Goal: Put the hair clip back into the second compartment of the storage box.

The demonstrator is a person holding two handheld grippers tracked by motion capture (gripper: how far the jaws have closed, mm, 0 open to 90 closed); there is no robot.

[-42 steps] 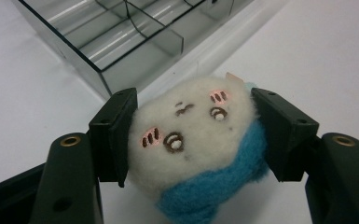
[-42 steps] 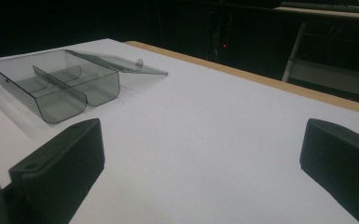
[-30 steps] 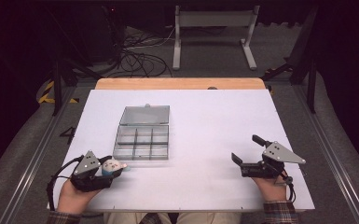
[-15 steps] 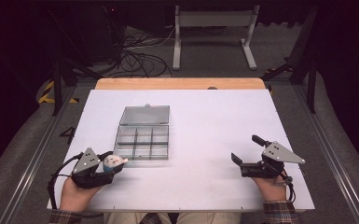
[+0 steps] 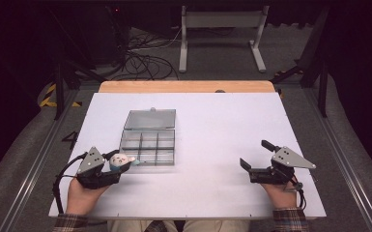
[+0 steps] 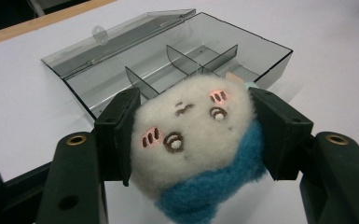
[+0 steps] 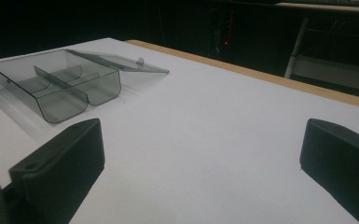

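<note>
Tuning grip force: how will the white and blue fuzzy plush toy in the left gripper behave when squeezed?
The white and blue fuzzy plush toy looks soft, so it probably compresses. It is likely light. Its fuzzy surface pressed between the left gripper jaws suggests little slipping.

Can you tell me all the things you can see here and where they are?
plush toy: one, white with a blue underside and a stitched face, clamped between the left gripper's jaws just off the near left corner of the box
compartment box: one, clear smoky grey, lid open flat toward the far side, left of the table's middle
table: one, white top with a wooden strip along its far edge
cables: a black tangle on the floor beyond the table
metal stand: one, grey, on the floor beyond the table
left gripper: one, black, near left, shut on the toy
right gripper: one, black, near right, jaws apart, holding nothing
</note>
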